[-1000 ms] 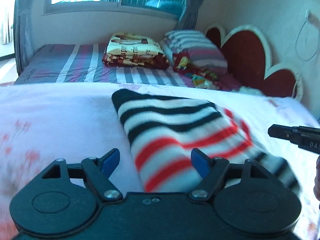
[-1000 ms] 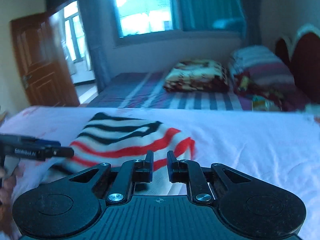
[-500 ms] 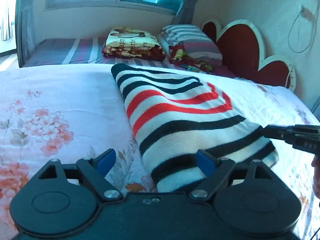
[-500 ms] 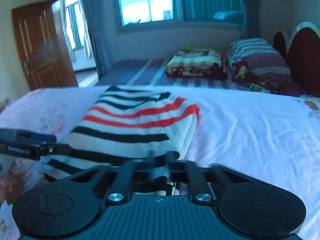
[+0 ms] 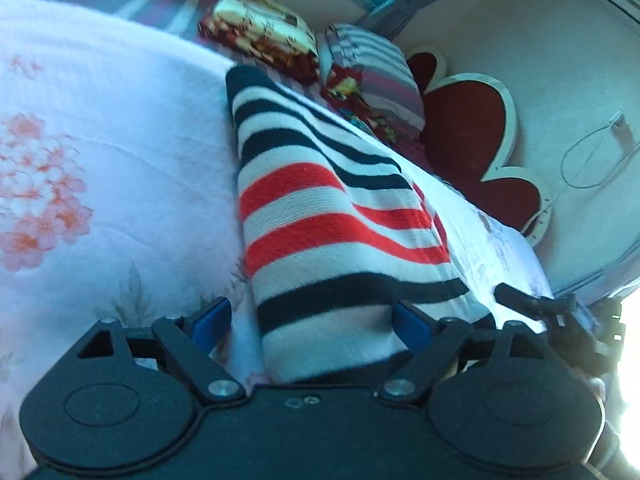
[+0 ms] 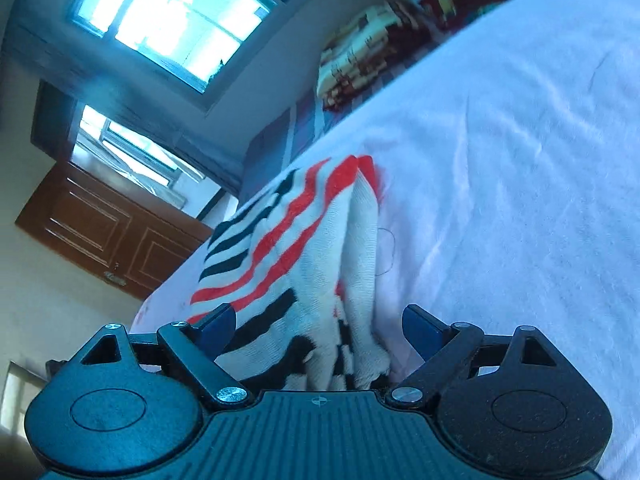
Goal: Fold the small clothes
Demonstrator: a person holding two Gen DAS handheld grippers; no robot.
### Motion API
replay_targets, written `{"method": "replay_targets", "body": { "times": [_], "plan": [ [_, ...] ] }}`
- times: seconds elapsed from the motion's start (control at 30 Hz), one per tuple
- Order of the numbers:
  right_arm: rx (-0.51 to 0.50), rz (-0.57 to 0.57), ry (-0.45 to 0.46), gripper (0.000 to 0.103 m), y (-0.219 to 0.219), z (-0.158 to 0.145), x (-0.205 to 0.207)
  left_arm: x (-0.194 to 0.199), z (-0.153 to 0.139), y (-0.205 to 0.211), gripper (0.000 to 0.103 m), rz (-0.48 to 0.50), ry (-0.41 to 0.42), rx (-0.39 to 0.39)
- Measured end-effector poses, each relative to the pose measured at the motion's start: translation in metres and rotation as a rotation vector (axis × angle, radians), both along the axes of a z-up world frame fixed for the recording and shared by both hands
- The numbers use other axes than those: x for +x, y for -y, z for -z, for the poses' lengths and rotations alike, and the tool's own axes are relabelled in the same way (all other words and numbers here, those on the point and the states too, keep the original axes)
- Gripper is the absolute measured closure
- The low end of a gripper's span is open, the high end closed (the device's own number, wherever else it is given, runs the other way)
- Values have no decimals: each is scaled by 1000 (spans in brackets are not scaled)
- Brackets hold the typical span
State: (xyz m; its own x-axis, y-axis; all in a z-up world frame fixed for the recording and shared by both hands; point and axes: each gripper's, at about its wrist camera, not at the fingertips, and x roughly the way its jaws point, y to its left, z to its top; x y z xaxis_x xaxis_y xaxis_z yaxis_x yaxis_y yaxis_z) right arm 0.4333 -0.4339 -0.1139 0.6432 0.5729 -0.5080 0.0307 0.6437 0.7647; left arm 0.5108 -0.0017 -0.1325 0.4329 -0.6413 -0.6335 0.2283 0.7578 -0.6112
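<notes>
Nearest each camera, both sets of fingers stand spread wide around the near end of the folded knit garment striped in black, white and red (image 5: 340,216), which lies on the pale pink floral bed sheet (image 5: 100,184). The left gripper (image 5: 312,320) straddles the garment's near hem without closing; the right gripper (image 6: 316,330) faces its layered side edge, where several plies show. The step in hand appears to be a grasp on the near end for another fold. Next, each pair of fingers would need to close on all layers together, then carry the end toward the far edge. Beyond lie patterned folded blankets (image 5: 264,36) and a red heart-shaped headboard (image 5: 468,136).
</notes>
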Motion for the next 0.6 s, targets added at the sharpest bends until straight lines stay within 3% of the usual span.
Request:
{"method": "replay_targets", "body": {
  "times": [0.2,0.43,0.47,0.6],
  "plan": [
    [12,-117,-20,13,-2,6,29,18,6,7,18,54,11,-25],
    [-89,-304,8,15,-19,-2,49,27,1,16,23,94,20,30],
    [-104,-317,1,19,-17,-3,51,28,2,14,24,100,18,30],
    [-71,-293,-7,20,-15,0,59,29,2,17,25,105,24,37]
  ]
}}
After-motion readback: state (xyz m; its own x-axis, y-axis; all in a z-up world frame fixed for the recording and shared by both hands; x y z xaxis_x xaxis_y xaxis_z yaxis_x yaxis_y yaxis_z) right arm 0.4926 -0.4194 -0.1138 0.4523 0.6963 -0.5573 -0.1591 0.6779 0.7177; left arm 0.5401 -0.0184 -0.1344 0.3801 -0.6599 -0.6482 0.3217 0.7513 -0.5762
